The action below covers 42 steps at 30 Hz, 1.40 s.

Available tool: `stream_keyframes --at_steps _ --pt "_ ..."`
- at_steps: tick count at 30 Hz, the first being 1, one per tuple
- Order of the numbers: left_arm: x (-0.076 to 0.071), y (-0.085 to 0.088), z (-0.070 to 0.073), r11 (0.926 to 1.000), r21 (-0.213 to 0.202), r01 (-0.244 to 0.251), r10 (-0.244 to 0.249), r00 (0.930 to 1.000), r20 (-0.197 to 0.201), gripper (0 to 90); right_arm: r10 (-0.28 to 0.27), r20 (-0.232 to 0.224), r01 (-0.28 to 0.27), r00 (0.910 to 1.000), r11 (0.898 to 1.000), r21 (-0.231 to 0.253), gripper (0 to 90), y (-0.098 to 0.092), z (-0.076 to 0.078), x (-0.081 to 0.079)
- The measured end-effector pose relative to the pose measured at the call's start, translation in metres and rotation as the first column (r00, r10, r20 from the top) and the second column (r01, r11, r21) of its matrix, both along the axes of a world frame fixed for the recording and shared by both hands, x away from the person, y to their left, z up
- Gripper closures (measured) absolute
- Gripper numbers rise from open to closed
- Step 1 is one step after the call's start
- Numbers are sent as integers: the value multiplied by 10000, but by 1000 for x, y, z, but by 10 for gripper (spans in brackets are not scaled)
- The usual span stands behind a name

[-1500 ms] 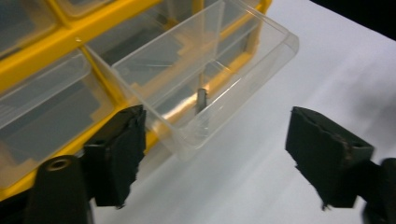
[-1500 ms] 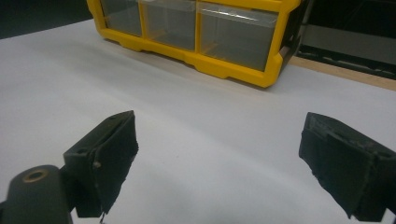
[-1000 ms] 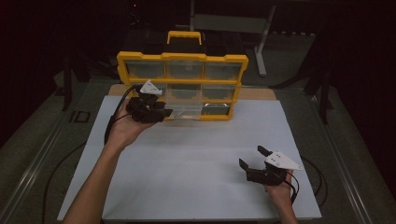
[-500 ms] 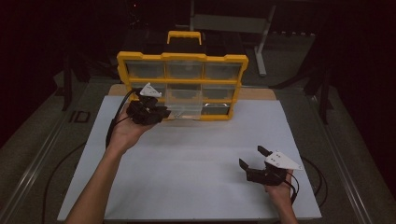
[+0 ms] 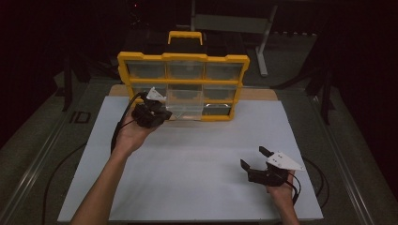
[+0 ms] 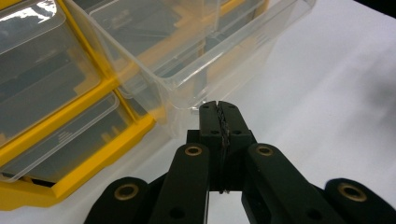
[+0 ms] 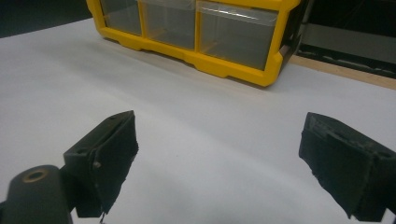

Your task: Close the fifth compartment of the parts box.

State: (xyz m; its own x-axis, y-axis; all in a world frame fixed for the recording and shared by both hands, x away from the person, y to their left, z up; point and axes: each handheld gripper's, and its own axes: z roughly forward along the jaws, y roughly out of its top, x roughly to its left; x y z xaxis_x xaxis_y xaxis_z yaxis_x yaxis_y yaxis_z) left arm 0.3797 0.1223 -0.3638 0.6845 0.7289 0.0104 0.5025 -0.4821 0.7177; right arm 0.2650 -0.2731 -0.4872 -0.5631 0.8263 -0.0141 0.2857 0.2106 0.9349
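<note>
**Clear plastic drawer pinched at its front lip, ready to be drawn out**

Black jaws of the left gripper (image 6: pixel 219 109) have just been closing and now stand pressed together, with the thin front lip of the clear drawer (image 6: pixel 196 51) caught between their tips. Seen from the high view, this left gripper (image 5: pixel 162 114) sits at the drawer's left front corner, and the drawer (image 5: pixel 187 105) already juts forward of the yellow organizer (image 5: pixel 183 58), in the middle column of its lower rows. Beside the drawer, the neighbouring clear bins remain seated flush in the yellow frame.

With the grip made, the next move is probably a straight pull toward the person; the hold is narrow and off to one corner, so the drawer could twist or slip free if tugged at an angle.

Well away from the drawer, near the front right of the white counter (image 5: pixel 197 159), the right gripper (image 5: pixel 256 159) rests with its jaws spread wide and nothing between them; its own view looks across bare counter toward the organizer.
</note>
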Motion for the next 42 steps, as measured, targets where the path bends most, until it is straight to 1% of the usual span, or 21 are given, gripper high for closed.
stream_keyframes --at_steps 3,9,18,21,25,29,39,42 --pt "1 -2 -3 10000 49 -54 54 10000 33 900 -5 12 5 10000 10000 -16 111 0 0 0" --pt "4 -4 -8 9999 -8 -126 126 9999 54 900 10 -5 -10 10000 10000 -2 111 0 0 0" --pt "7 -11 -13 9993 -258 -278 281 9996 101 900 -11 -6 11 10000 10000 4 111 0 0 0" --pt "9 -14 -15 9994 -219 -264 267 9996 125 900 -8 3 8 10000 10000 -10 111 0 0 0" --pt "9 -19 -18 9992 -295 -273 277 9995 126 900 -1 -8 1 10000 10000 9 111 0 0 0" --pt "9 -23 -19 9993 -270 -241 246 9995 198 900 4 2 -4 10000 10000 4 111 1 0 0" --pt "9 -35 -25 9986 -469 -241 255 9992 293 900 12 -16 -12 10000 10000 16 111 1 0 1" --pt "9 -38 -26 9986 -449 -264 279 9991 331 900 20 -11 -20 10000 10000 20 111 1 0 1"
